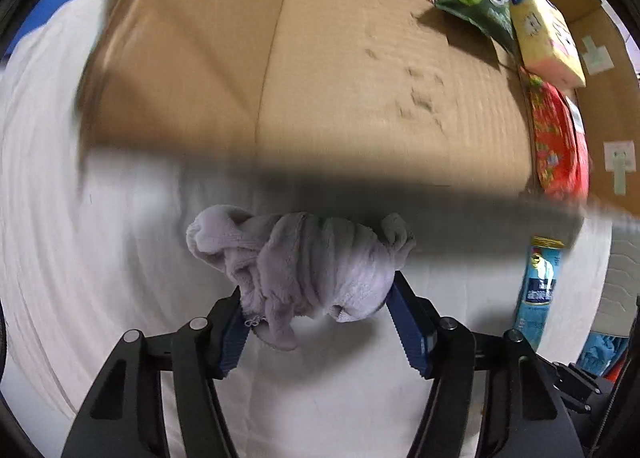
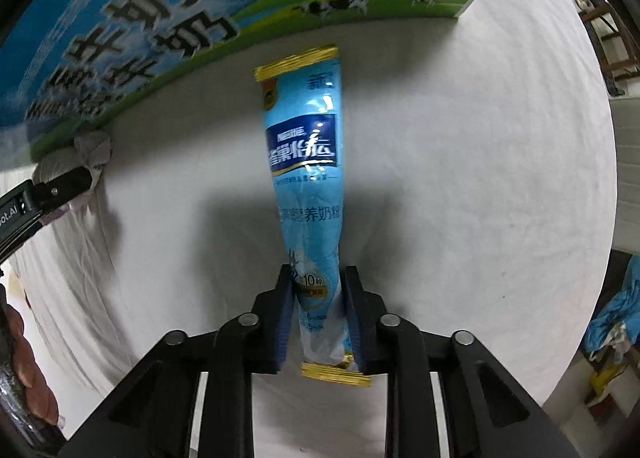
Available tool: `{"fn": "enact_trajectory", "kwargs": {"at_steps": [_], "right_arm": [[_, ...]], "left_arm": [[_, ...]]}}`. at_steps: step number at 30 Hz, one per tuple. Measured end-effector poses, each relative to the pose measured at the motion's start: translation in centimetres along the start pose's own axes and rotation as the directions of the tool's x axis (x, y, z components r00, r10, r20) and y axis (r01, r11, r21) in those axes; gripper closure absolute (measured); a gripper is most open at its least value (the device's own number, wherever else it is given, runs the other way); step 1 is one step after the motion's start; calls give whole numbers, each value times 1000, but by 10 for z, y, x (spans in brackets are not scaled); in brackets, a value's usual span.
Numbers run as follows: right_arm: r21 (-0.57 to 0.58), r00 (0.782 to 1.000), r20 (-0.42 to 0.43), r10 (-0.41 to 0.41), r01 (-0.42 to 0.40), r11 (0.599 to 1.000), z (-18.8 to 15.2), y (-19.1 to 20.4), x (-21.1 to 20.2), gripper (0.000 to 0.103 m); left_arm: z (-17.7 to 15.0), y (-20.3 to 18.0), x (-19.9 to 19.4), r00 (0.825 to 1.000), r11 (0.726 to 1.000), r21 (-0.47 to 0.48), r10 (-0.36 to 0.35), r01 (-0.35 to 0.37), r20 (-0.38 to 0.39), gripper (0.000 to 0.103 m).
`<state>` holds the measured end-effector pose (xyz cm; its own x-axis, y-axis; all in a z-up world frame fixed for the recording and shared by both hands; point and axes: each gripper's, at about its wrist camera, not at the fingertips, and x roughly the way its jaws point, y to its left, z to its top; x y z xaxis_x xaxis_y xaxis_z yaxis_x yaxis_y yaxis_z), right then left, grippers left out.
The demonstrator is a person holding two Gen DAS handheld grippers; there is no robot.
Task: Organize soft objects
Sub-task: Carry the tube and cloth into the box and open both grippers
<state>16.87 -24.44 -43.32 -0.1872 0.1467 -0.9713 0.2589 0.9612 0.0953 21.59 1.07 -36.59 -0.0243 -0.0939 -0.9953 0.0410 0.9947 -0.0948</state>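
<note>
One towel point(image 1: 304, 270), one sachet point(image 2: 308, 194) — four packets boxed.

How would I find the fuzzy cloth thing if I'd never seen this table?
Start at the big cardboard box on the white tablecloth, with snack bags along its far side. Just outside its near edge, the left gripper is shut on a bunched cloth. It is pale lilac and fluffy, unlike the shiny blue sachet in the right gripper.
</note>
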Motion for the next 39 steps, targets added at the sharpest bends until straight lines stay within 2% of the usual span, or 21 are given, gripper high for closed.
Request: {"fn": "enact_trajectory", "kwargs": {"at_steps": [8,10,16,18,24,29,34,39], "right_arm": [[-102,998,-60,-8,2,995,-24,0,6,80],[-96,999,-54,9,-14,995,-14,-2,6,79],[-106,999,-32,-28,24,994,-17,-7,11,75],[-107,998,-27,-51,48,993,-16,0,9,75],[-134,992,-3,-129,128,983,-32,22,19,76],[-173,988,12,-153,152,973,-41,43,16,86],[-186,994,34,-104,109,976,-49,50,-7,88],[-203,996,85,-14,31,979,-55,59,-54,88]], "left_arm": [[-71,-13,2,996,997,1,-80,80,-43,42],[-81,-18,6,994,996,1,-89,90,-57,42],[-89,-32,19,998,999,29,-45,46,-51,42],[-91,-44,26,998,999,31,-38,40,-51,42],[-99,-42,35,999,999,34,-25,27,-43,42],[-92,-39,11,999,999,38,-37,38,-29,42],[-96,-41,-19,998,997,54,-63,62,18,42],[-93,-43,-69,989,991,66,-125,120,84,42]]}}
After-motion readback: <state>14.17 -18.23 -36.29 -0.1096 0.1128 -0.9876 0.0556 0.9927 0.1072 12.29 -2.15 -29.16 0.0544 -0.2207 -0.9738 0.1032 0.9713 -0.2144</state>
